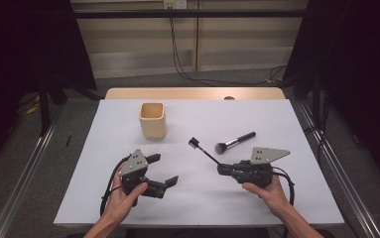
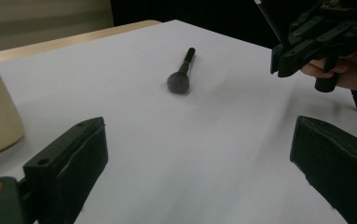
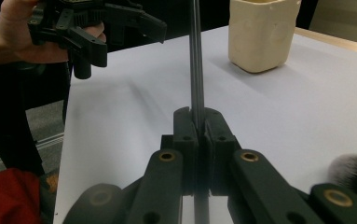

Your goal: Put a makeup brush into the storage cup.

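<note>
My right gripper (image 1: 221,168) (image 3: 197,122) is shut on the handle of a thin black brush (image 1: 203,152) (image 3: 195,60). The brush's small head points up and to the left, off the table. My left gripper (image 1: 163,169) (image 2: 199,172) is held low over the white table sheet (image 1: 257,198), its jaws wide open with nothing between them. A black powder brush (image 1: 234,143) (image 2: 180,79) lies flat on the sheet, just beyond the right gripper. A beige cup (image 1: 152,120) (image 3: 262,32) stands upright at the middle left.
A wooden table edge (image 1: 192,93) runs along the far side. Dark curtains and floor rails flank the table. In the right gripper view the powder brush's bristles (image 3: 353,170) sit at the lower right, and the left gripper (image 3: 97,28) hangs at the upper left.
</note>
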`<state>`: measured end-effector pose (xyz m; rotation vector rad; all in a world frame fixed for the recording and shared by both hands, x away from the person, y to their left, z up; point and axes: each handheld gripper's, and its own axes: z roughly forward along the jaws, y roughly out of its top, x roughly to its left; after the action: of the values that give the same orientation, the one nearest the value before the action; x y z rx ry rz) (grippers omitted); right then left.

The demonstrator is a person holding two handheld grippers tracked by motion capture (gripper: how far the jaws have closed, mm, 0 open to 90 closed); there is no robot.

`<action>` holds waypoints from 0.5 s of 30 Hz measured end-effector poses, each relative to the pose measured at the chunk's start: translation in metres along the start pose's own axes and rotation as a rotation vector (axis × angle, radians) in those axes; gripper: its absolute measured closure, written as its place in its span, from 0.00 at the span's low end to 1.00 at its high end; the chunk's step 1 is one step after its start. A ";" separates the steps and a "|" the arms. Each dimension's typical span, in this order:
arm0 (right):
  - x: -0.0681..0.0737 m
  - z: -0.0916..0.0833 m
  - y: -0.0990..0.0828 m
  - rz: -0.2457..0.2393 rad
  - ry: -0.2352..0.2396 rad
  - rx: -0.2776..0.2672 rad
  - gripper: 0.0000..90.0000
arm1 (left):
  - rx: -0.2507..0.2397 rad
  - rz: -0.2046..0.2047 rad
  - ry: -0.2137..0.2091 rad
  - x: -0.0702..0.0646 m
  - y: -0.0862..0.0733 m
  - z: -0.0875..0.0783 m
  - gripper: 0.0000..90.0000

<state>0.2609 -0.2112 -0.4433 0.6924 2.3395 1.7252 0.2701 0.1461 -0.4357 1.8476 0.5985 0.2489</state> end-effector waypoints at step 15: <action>0.000 0.003 0.001 0.000 0.020 -0.003 0.95 | -0.069 0.016 -0.128 -0.012 0.019 0.021 0.06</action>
<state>0.2620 -0.2081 -0.4430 0.6777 2.3493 1.7440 0.2747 0.1180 -0.4241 1.7874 0.4813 0.1582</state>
